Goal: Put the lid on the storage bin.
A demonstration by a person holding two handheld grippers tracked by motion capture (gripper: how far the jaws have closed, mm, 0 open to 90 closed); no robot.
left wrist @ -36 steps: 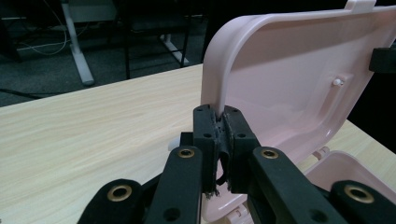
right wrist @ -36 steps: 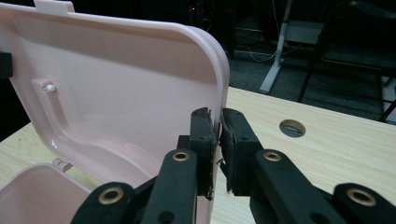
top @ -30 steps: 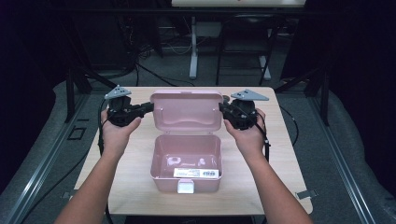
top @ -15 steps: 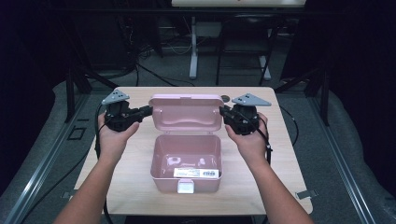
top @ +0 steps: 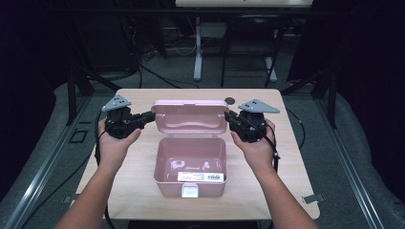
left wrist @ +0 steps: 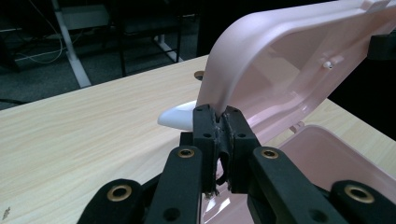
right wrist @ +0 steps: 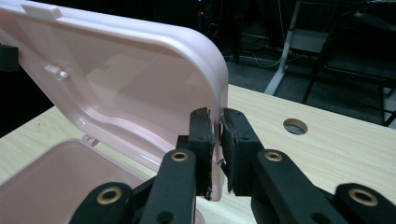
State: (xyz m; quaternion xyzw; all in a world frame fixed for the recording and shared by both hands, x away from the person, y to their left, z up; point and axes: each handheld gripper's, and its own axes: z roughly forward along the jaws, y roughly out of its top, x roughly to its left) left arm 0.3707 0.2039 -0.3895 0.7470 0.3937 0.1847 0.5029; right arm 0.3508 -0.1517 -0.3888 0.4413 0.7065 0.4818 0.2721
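A pink plastic box point(top: 160, 164) stands open in the middle of the wooden table, with a white latch point(top: 190, 191) at its front and a label point(top: 201, 177) inside. Its lid point(top: 190, 117) is raised at the back. My left gripper point(top: 152, 115) is shut on the lid's left edge, and in the left gripper view the jaws of my left gripper point(left wrist: 220, 112) pinch the lid's rim point(left wrist: 280, 56). My right gripper point(top: 228, 117) is shut on the right edge, and in the right gripper view the rim of the lid point(right wrist: 130, 79) sits between the jaws of my right gripper point(right wrist: 215, 114).
The light wooden table point(top: 286, 157) has a round cable hole point(top: 230, 100) just behind the lid. A white rounded part point(left wrist: 177, 119) shows behind the lid's left edge. Dark floor, cables and desk legs point(top: 197, 52) lie beyond the far edge.
Both grippers have come slightly toward me while still holding the lid. The lid's top edge sits a little lower than before.
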